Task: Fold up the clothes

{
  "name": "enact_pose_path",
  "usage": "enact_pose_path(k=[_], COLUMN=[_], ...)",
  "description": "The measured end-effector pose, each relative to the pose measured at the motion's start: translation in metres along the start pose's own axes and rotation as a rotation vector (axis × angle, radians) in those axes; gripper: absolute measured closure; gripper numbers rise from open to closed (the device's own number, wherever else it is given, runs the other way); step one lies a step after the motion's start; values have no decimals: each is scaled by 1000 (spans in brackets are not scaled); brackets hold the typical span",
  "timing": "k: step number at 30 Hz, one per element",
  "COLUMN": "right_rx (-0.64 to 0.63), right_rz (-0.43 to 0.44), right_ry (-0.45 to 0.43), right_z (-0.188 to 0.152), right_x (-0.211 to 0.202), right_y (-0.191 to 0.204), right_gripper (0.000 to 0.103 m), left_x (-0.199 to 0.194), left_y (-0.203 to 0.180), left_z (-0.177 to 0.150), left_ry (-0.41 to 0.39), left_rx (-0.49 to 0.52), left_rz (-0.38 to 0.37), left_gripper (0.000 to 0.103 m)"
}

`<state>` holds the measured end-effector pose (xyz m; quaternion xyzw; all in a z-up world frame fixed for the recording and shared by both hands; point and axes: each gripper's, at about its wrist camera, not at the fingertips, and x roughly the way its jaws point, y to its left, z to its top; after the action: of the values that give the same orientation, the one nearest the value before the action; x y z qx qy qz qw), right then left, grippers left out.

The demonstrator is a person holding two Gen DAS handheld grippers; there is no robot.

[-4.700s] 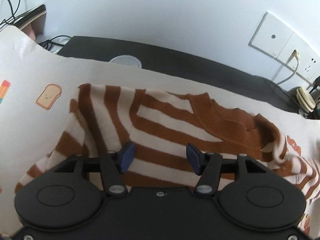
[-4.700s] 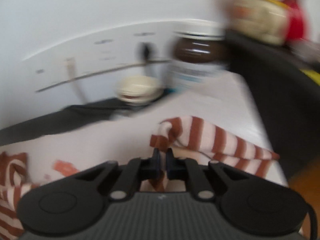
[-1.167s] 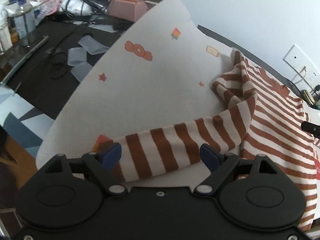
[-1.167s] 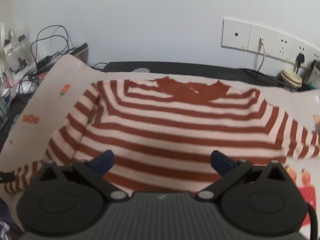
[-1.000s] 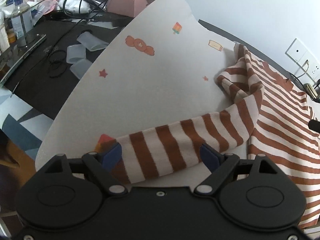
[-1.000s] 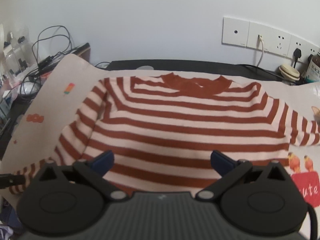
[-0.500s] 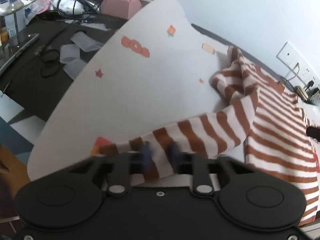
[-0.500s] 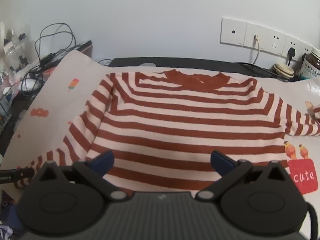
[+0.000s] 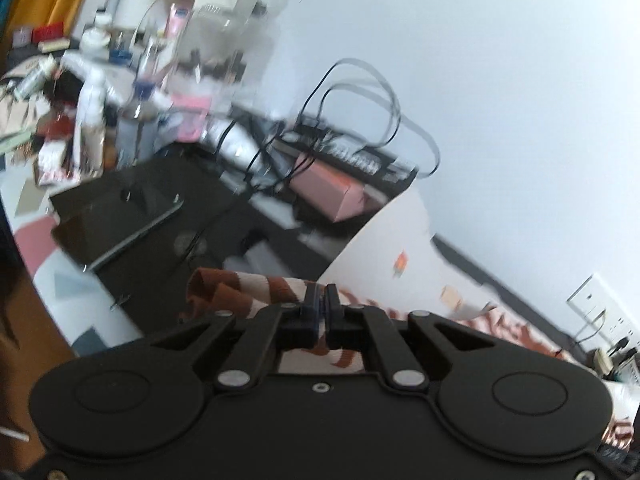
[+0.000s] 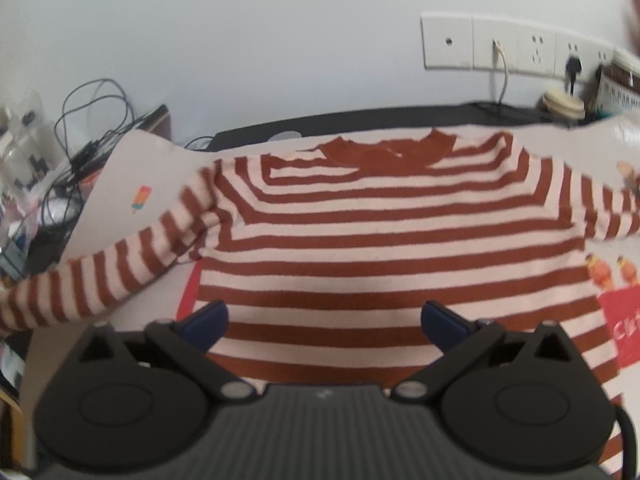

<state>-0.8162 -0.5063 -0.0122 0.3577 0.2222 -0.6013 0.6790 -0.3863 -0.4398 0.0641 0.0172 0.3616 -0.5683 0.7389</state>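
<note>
A brown-and-cream striped sweater (image 10: 380,248) lies flat, neck toward the wall, on a pale printed mat (image 10: 120,176). Its left sleeve (image 10: 100,276) stretches out to the left edge of the right wrist view, lifted off the mat. In the left wrist view, my left gripper (image 9: 322,304) is shut on the sleeve's cuff end (image 9: 240,288), which bunches out to the left of the pads, raised above the mat (image 9: 404,240). My right gripper (image 10: 324,320) hovers open over the sweater's lower hem with nothing between its fingers.
A cluttered black desk (image 9: 168,208) with bottles, cables and a pink box (image 9: 332,188) lies left of the mat. Wall sockets (image 10: 516,48) with plugged cords, a jar (image 10: 620,88) and a small round tin stand at the back right. A red printed patch (image 10: 620,336) marks the mat's right side.
My left gripper closed on the sleeve cuff and lifted it, swinging up so its view now faces the cluttered desk. The sleeve has been pulled straight to the left. The right gripper barely moved.
</note>
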Motion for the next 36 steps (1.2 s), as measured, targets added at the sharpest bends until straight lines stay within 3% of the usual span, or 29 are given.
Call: enact_pose_path(k=[7, 11, 14, 18, 22, 23, 26, 29, 34, 36], right_rx=[29, 89, 132, 194, 262, 269, 277, 292, 305, 294], right_rz=[9, -15, -63, -163, -226, -235, -259, -262, -204, -180], right_ry=[-28, -58, -77, -120, -126, -127, -134, -129, -102, -91], right_z=[9, 15, 13, 6, -2, -4, -9, -12, -13, -12], right_x=[6, -1, -12, -31, -48, -52, -60, -58, -42, -37], right_y=[-11, -41, -74, -125, -173, -182, -201, -208, -199, -190], right_gripper=[1, 1, 1, 1, 1, 1, 1, 1, 1, 1], left_x=[-11, -14, -11, 4, 25, 30, 52, 65, 98, 111], left_y=[-79, -161, -225, -302, -341, -342, -327, -292, -225, -204], left_z=[4, -12, -38, -92, -141, -148, -151, -143, -119, -116], left_ry=[-60, -47, -8, 119, 268, 283, 276, 196, 192, 219], left_rx=[24, 121, 211, 313, 396, 413, 456, 509, 515, 522], left_rz=[-153, -335, -482, -646, -673, -663, -574, -449, -196, -139], left_gripper=[101, 102, 102, 102, 96, 93, 44, 42, 45, 45])
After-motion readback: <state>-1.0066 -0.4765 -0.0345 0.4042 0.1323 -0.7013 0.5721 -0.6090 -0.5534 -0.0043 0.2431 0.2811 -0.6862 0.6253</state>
